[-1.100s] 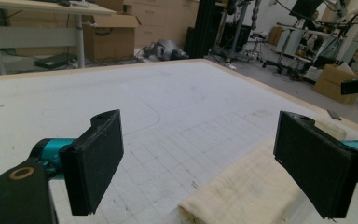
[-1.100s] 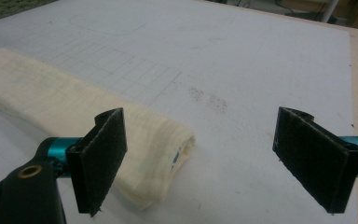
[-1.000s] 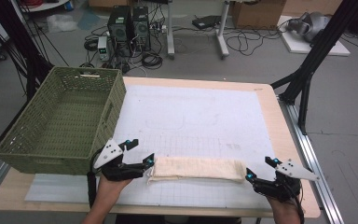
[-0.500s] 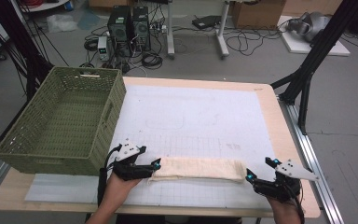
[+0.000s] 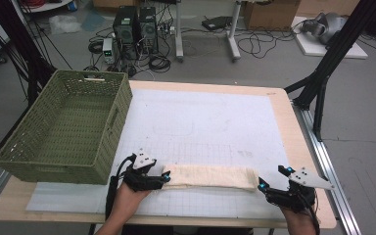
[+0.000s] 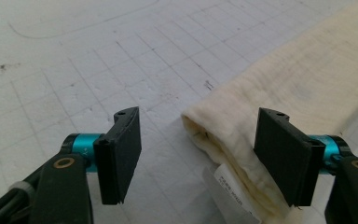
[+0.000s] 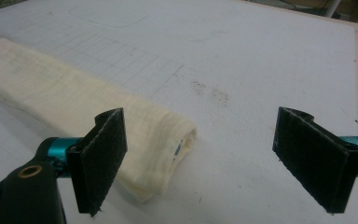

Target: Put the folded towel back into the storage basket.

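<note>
A long folded cream cloth lies near the front edge of the white grid mat. My left gripper is open at the cloth's left end. In the left gripper view the cloth end with its white tag sits between the open jaws of my left gripper. My right gripper is open at the cloth's right end. In the right gripper view the cloth end lies just inside the left jaw of my right gripper, touching nothing.
A green woven basket stands on the table's left side, beside the mat. Bare wooden table edge runs along the right. Black frame legs, cables and computer boxes stand on the floor beyond the table.
My left gripper has slid to the right until its open jaws stand around the cloth's left end. The right gripper and the cloth have stayed put.
</note>
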